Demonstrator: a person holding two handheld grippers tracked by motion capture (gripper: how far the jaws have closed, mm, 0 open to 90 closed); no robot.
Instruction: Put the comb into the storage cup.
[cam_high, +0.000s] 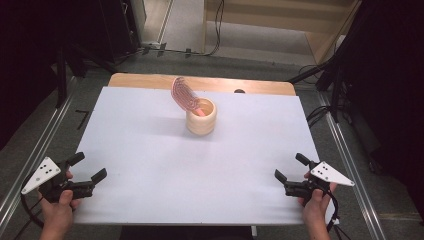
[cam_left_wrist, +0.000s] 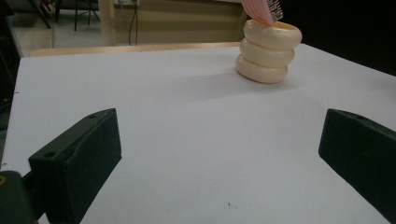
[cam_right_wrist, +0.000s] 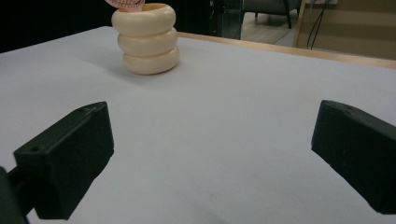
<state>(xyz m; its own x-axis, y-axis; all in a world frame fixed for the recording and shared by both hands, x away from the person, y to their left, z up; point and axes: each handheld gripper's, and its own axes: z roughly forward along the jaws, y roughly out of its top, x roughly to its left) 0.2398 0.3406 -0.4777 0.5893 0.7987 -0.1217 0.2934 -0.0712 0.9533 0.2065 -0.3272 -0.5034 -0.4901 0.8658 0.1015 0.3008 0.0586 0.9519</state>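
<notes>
- Table: white top, a wooden edge showing along the far side. Dark floor and metal rails to the left and right of it.
- Holder: cream, round, shaped like three stacked rings, standing upright on the far half of the table, a little right of centre. Its shadow falls to the left of it.
- Holder again from the left gripper view, far and to the right; from the right gripper view, far and to the left.
- Brush: pink, bristled, standing in the holder with its handle end down inside. The head sticks out above the rim and leans toward the far left. Bristle tips are visible at the top edge of the left gripper view.
- Left gripper: at the near left corner of the table, held in the person's left hand. Jaws spread wide with bare table between them, gripping nothing. Grey plate on top faces up.
- Right gripper: at the near right corner, held in the right hand. Jaws likewise spread wide, nothing between them.
- Both grippers are well apart from the holder and point in toward the middle of the table.
- The near half of the table between the two grippers is plain white surface.
</notes>
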